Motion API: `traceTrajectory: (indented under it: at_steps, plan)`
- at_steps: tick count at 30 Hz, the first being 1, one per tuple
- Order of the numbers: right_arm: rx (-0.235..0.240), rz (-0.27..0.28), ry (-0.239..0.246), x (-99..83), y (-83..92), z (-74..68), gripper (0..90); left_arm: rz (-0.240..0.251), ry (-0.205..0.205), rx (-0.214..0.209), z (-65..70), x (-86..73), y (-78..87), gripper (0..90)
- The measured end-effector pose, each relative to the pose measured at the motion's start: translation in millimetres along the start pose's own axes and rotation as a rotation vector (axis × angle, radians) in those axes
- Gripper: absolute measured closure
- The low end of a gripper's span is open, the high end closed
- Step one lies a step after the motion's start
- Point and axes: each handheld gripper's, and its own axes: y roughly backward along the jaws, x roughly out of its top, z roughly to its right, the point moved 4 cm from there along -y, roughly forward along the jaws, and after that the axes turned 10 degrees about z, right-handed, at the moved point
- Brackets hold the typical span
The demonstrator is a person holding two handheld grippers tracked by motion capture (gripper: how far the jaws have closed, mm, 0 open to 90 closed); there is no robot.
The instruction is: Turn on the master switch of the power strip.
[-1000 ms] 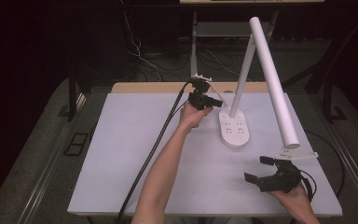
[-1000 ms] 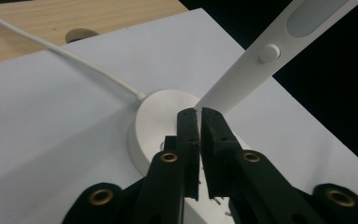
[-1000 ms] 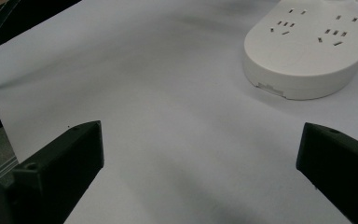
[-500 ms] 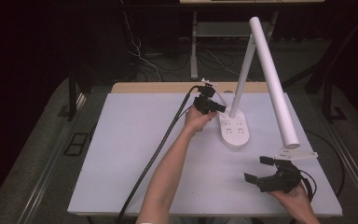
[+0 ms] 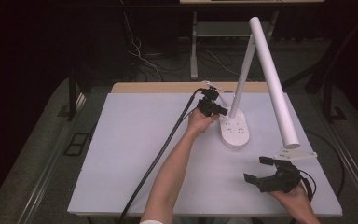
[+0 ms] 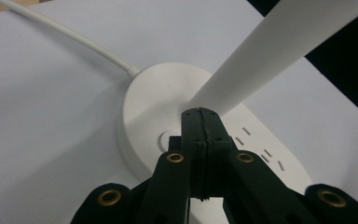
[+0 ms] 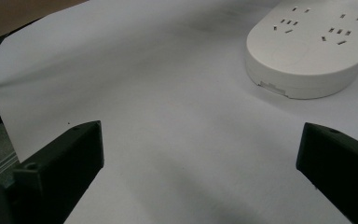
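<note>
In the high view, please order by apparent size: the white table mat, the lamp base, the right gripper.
1. White table mat, by far the largest.
2. Lamp base and right gripper: they look about alike, and the gripper is nearer the camera, so I do not rank them.

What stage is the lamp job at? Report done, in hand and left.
Done: the left tool is shut, empty, with its tip at the round button on the lamp base. In hand: pressing that button, though contact can't be confirmed. Left: the lamp head shows no glow; the right tool waits open.
</note>
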Motion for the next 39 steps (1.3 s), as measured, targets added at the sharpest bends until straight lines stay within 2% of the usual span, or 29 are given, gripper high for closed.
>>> traceTrajectory:
  at_steps: [9, 13, 14, 19, 21, 23, 24, 26, 28, 30, 34, 36, 39]
  plan:
    - [-0.001, -0.003, -0.001, -0.2, -0.2, 0.2, 0.2, -0.026, -0.008, 0.023, -1.7, -6.1, -11.1, 89.6]
    - [0.001, -0.002, 0.001, -0.2, -0.4, 0.1, 0.2, -0.009, -0.008, 0.034, -0.1, -5.7, -13.1, 89.6]
    - [0.001, -0.002, 0.0, -0.2, -0.4, -0.1, 0.2, -0.02, -0.025, 0.035, -0.4, -5.7, -12.3, 89.7]
    - [0.002, -0.003, 0.001, -0.3, -0.8, -0.6, 0.2, -0.015, -0.039, 0.034, -1.4, -5.9, -12.0, 90.0]
    - [0.002, -0.009, 0.003, -0.6, -1.3, -0.9, 0.2, -0.018, -0.072, 0.049, 0.6, -6.0, -11.8, 90.0]
    - [0.003, -0.011, 0.003, -0.9, -1.7, -2.1, 0.2, -0.023, -0.077, 0.048, -1.0, -6.5, -10.6, 90.0]
    - [0.003, -0.01, 0.005, -0.9, -1.7, -2.5, 0.2, -0.015, -0.059, 0.043, -2.0, -6.6, -10.8, 90.0]
    - [0.004, -0.009, 0.013, -1.1, -1.8, -2.9, 0.2, -0.013, -0.048, 0.042, -4.7, -6.8, -9.9, 90.0]
    - [0.005, -0.01, 0.011, -1.3, -1.5, -3.5, 0.2, -0.035, -0.05, 0.033, -5.9, -6.8, -8.1, 90.0]
    - [0.005, -0.01, 0.01, -1.4, -1.4, -3.4, 0.2, -0.042, -0.079, 0.043, -6.8, -6.7, -6.6, 90.0]
    - [0.004, -0.011, 0.012, -1.4, -1.7, -3.1, 0.2, -0.047, -0.083, 0.039, -7.8, -7.0, -6.3, 90.0]
    - [0.004, -0.012, 0.011, -1.4, -1.7, -3.5, 0.2, -0.043, -0.083, 0.045, -8.1, -6.9, -6.8, 90.0]
    - [0.004, -0.013, 0.013, -1.5, -1.8, -3.6, 0.2, -0.022, -0.059, 0.057, -8.5, -6.1, -9.0, 90.0]
